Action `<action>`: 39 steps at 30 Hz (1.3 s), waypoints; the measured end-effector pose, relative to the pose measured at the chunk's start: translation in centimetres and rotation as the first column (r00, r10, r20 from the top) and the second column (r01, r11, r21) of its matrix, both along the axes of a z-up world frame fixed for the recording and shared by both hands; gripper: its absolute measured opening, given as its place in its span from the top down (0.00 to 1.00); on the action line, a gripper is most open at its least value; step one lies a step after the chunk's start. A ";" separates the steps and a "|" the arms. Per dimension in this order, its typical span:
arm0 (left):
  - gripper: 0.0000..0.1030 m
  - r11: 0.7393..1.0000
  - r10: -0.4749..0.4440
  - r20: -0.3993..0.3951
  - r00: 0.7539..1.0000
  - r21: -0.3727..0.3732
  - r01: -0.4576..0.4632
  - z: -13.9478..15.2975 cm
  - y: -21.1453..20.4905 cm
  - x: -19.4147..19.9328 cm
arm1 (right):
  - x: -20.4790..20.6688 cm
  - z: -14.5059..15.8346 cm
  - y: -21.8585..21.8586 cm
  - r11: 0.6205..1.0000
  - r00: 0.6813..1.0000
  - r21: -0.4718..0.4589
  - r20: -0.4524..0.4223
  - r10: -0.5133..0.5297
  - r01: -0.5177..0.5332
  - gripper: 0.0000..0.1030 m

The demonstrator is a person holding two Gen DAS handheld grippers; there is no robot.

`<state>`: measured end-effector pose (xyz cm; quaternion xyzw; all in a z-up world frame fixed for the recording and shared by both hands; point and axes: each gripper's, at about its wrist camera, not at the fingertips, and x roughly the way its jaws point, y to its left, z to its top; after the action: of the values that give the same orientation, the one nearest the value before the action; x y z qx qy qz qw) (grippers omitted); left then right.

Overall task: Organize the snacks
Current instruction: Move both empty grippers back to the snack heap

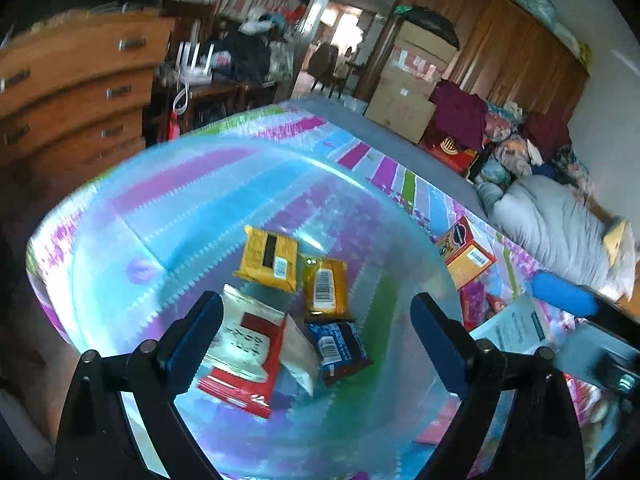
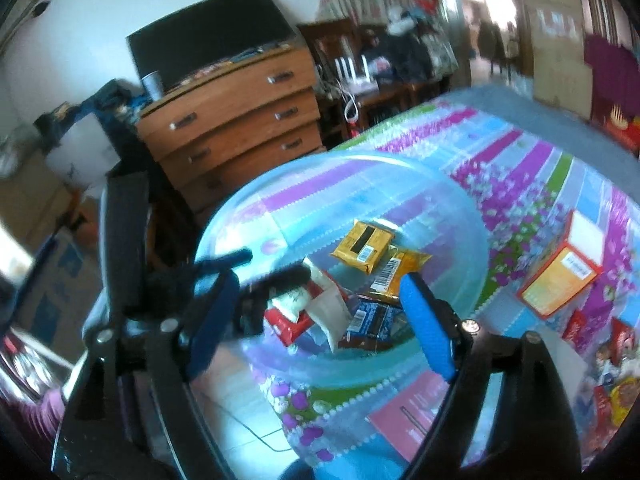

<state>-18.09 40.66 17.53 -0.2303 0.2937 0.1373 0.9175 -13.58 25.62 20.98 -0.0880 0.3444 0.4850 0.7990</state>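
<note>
both blue-padded tools (image 1: 316, 340) (image 2: 320, 320) gape released over a seemingly translucent tub (image 1: 120, 240) of crinkly packets (image 1: 324, 284).

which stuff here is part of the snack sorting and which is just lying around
Job:
clear tub
two yellow packs
red-white pack
dark blue pack
orange box
loose snacks at the bed's edge

Lying about:
drawers
cardboard boxes
clothes pile
grey bedding

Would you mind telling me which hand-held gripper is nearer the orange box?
Right. The right hand-held gripper hangs open over the bin's near rim, beside the orange box; the left hand-held gripper hangs open over the bin's far side.
</note>
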 end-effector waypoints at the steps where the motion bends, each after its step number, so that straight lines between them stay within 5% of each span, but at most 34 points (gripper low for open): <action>1: 0.07 1.000 0.000 0.026 1.000 0.002 0.000 0.5 -0.2 -0.6 | -0.8 0.1 -0.9 1.000 1.000 0.000 0.017 -0.007 0.007 0.15; 10: 0.07 0.995 -0.092 0.130 0.987 0.045 0.087 2.9 -5.7 -3.5 | -5.0 1.5 -9.3 0.985 0.993 0.134 0.044 -0.114 0.107 0.15; 17: 0.07 0.969 -0.246 0.101 0.964 0.015 0.246 2.4 -11.5 -3.1 | -5.8 -5.4 -17.5 0.967 0.964 -0.048 -0.072 -0.255 0.252 0.15; 21: 0.07 0.906 -0.377 0.119 0.919 -0.158 0.392 0.6 -15.2 -1.6 | -6.1 -10.7 -24.2 0.917 0.899 -0.144 -0.191 -0.394 0.371 0.15; 25: 0.07 0.858 -0.452 0.096 0.887 -0.223 0.462 -1.2 -19.6 0.0 | -6.5 -13.4 -29.9 0.867 0.831 -0.161 -0.248 -0.499 0.472 0.15; 28: 0.07 0.843 -0.504 0.035 0.863 -0.200 0.500 -2.1 -23.5 1.8 | -6.6 -14.1 -34.2 0.821 0.777 -0.143 -0.267 -0.570 0.552 0.15; 36: 0.07 0.779 -0.627 -0.106 0.772 -0.099 0.619 -4.8 -33.2 8.3 | -6.1 -15.0 -42.5 0.742 0.694 -0.089 -0.293 -0.657 0.665 0.15; 39: 0.17 0.722 -0.689 -0.150 0.709 -0.061 0.689 -5.9 -37.5 11.3 | -5.8 -15.9 -44.0 0.728 0.673 -0.088 -0.321 -0.667 0.680 0.15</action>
<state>-6.76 3.19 11.60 -0.0925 0.4320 -0.1964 0.8754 -19.42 -18.36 5.04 0.1433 0.4719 0.1708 0.8530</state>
